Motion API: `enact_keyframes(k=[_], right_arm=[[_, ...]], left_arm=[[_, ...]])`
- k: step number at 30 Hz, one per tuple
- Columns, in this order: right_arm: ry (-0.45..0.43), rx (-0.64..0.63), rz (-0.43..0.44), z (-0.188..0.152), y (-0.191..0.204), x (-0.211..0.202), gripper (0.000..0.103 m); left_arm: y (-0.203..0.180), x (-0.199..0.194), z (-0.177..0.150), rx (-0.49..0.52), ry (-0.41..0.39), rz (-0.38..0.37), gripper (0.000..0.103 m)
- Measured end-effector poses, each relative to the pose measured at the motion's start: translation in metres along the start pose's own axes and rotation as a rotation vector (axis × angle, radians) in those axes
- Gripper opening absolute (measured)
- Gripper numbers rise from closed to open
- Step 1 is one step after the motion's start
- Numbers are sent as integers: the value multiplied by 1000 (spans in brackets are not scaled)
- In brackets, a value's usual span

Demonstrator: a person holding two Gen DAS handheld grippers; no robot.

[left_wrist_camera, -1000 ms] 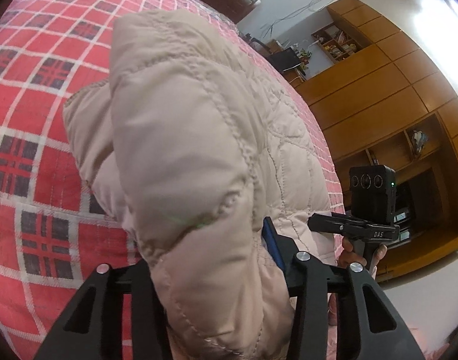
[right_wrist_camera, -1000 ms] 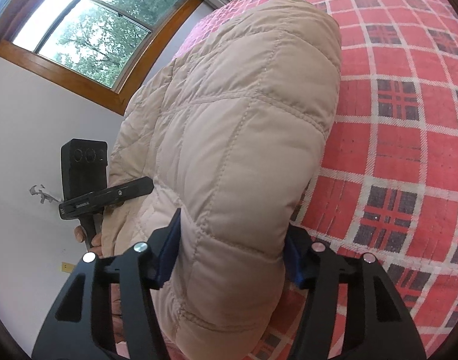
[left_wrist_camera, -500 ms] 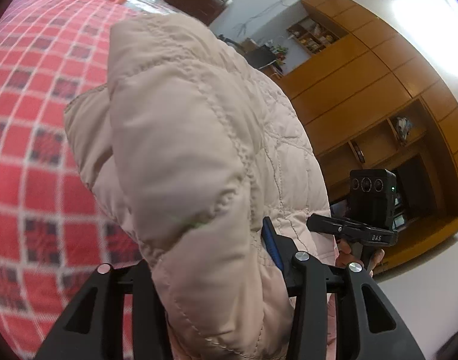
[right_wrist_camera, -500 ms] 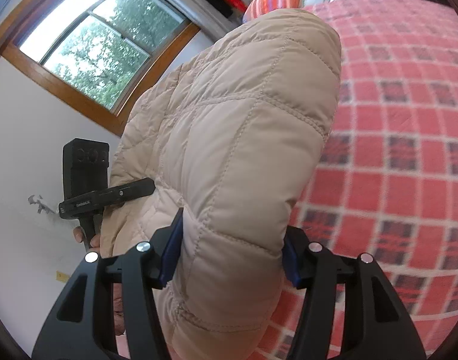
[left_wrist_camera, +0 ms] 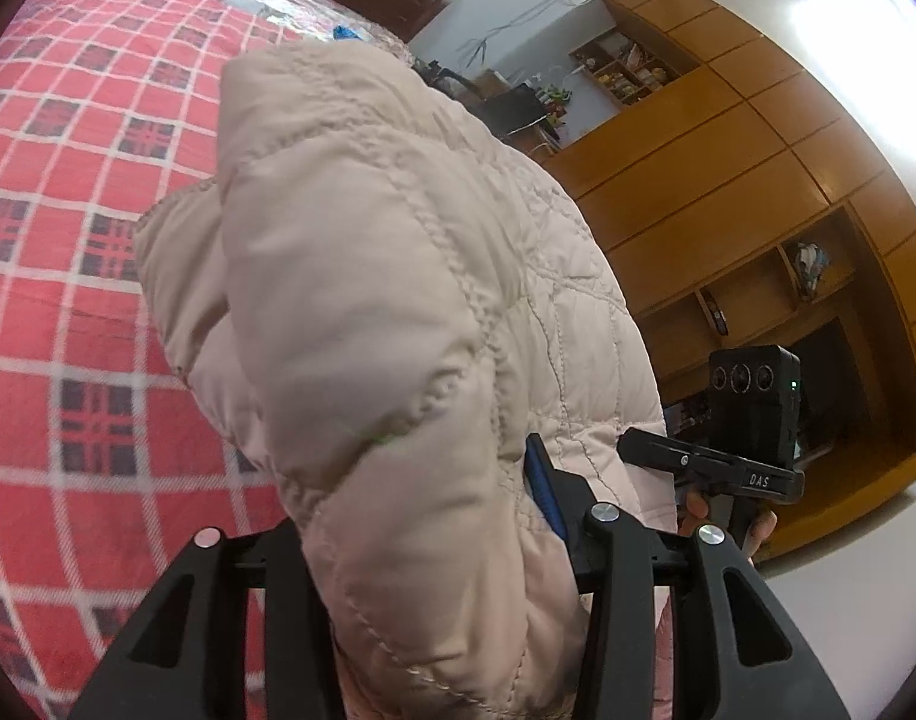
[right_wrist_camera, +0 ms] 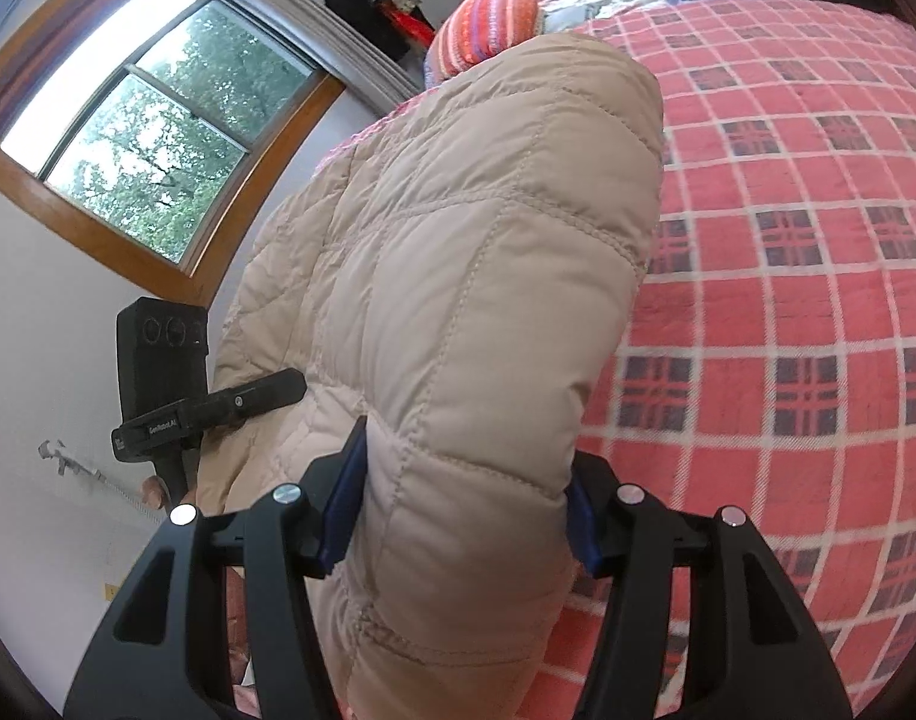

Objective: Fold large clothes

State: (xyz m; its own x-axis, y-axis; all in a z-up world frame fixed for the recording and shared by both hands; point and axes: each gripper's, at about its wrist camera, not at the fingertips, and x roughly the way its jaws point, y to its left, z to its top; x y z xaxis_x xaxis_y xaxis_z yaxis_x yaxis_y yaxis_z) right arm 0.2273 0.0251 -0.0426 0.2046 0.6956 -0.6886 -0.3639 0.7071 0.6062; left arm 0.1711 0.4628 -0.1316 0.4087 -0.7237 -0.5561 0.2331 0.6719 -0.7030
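Overhead, above a red plaid bed (left_wrist_camera: 68,312), a beige quilted jacket (left_wrist_camera: 362,300) is held aloft, stretched sideways between the tongs. A padded edge is clamped by the left gripper (left_wrist_camera: 458,516) and another by the right gripper (right_wrist_camera: 464,492), equally near. Only the right view shows a window (right_wrist_camera: 140,138); only the left, wooden cabinets (left_wrist_camera: 728,168).

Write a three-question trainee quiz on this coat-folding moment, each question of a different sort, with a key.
1. True or false: both tongs, left and right, grip the beige quilted padded coat.
2. What covers the bed? A. plain blue sheet B. red checked blanket C. white towel
3. Fill in: the wall in the right wrist view holds a wood-framed ____.

Key: 1 true; 2 B; 3 window.
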Motion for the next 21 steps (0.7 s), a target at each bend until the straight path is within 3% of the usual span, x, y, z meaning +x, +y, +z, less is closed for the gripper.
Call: enact_keyframes(k=[6, 14, 17, 21], right_arm=[[-7, 28, 14, 20, -33, 11, 56], [17, 76, 43, 21, -64, 38, 58], [11, 68, 40, 16, -68, 40, 60], [8, 79, 34, 14, -70, 42, 74]], left_arm=[[4, 20, 11, -1, -12, 25, 44], [24, 31, 7, 0, -7, 60, 48], [21, 33, 1, 22, -11, 84, 53], [21, 33, 1, 5, -16, 97, 66]])
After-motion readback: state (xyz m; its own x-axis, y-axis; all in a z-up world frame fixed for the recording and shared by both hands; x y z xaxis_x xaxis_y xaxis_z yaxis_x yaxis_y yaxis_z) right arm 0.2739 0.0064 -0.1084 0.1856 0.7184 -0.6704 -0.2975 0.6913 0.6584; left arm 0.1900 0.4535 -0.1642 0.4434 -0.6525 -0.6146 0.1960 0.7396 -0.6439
